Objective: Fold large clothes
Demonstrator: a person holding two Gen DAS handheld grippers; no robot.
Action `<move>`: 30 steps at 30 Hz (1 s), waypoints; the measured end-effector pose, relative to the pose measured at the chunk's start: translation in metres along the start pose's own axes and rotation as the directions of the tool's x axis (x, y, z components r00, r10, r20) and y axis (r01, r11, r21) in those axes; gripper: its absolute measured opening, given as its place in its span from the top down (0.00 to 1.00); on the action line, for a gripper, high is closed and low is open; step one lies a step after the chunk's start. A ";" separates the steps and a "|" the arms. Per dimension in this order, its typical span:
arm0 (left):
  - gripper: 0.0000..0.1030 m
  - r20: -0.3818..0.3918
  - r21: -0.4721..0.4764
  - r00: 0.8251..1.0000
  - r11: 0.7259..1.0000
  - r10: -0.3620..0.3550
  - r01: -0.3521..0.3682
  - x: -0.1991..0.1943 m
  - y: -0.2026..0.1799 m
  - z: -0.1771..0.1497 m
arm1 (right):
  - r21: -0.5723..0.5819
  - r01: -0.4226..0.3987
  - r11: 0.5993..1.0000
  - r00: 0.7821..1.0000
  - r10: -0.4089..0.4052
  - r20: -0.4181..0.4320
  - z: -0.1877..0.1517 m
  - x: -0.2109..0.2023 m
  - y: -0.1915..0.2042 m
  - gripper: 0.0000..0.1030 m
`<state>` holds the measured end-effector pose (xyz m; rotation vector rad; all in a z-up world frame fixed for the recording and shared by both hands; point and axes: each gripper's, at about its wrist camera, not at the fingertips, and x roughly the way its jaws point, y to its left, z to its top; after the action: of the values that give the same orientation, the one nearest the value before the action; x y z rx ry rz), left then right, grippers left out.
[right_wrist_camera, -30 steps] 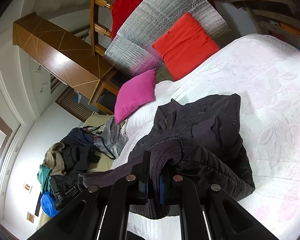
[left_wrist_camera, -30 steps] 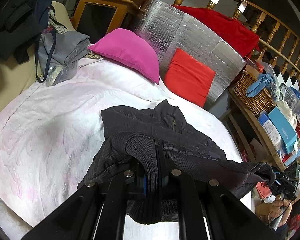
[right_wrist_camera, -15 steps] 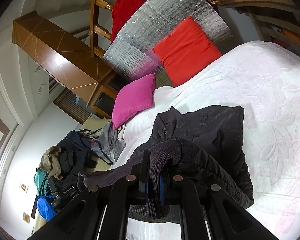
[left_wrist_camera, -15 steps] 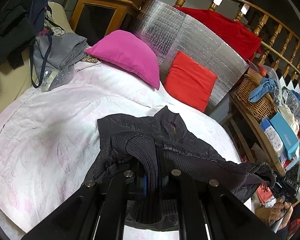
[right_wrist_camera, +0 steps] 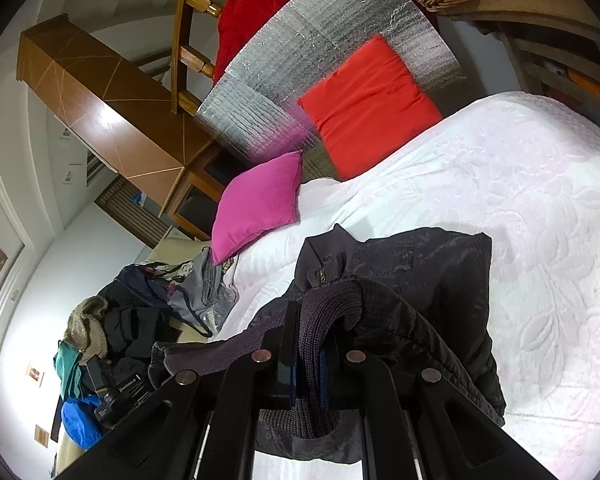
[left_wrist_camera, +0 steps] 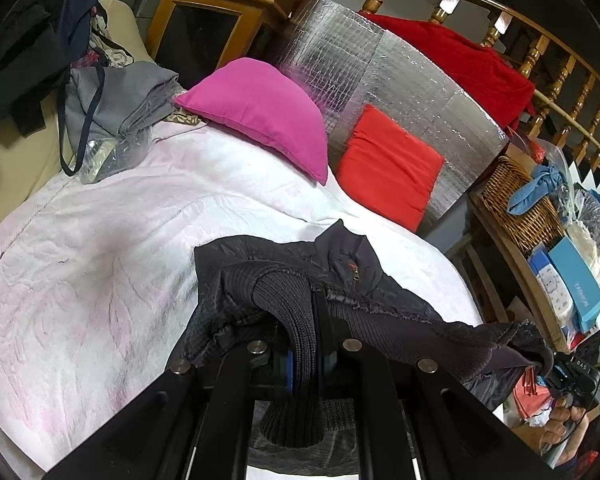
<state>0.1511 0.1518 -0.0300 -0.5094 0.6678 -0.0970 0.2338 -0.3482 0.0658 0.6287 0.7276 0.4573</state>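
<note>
So I've got the jacket (left_wrist_camera: 340,276) on the bed (left_wrist_camera: 100,260), collar end pointing at the pink pillow (left_wrist_camera: 260,112), and the ribbed hem end lifted up toward me. Left gripper (left_wrist_camera: 306,364) is clamped tight on the knit hem (left_wrist_camera: 288,312), and the right gripper (right_wrist_camera: 306,364) is pinching the same band further along, so the hem hangs stretched between my two hands. From the right cam the body looks already doubled over itself, a dark square lump with the zip (right_wrist_camera: 322,276) showing near the collar.

Progress-wise I'd say roughly the middle: the jacket is laid out and the bottom edge is off the bed, but nothing is flat or neat yet. Still left, I think: carry the hem over to the collar, let go, smooth it.
</note>
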 end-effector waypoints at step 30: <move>0.92 -0.056 0.053 0.996 0.996 0.073 -0.070 0.066 -0.005 0.019 | 0.052 0.080 0.995 0.996 -0.078 -0.042 0.025 0.058 -0.028 0.93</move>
<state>0.2147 0.1395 -0.0522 -0.4345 0.7378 -0.0611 0.2952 -0.3441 0.0348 0.6397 0.8016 0.3791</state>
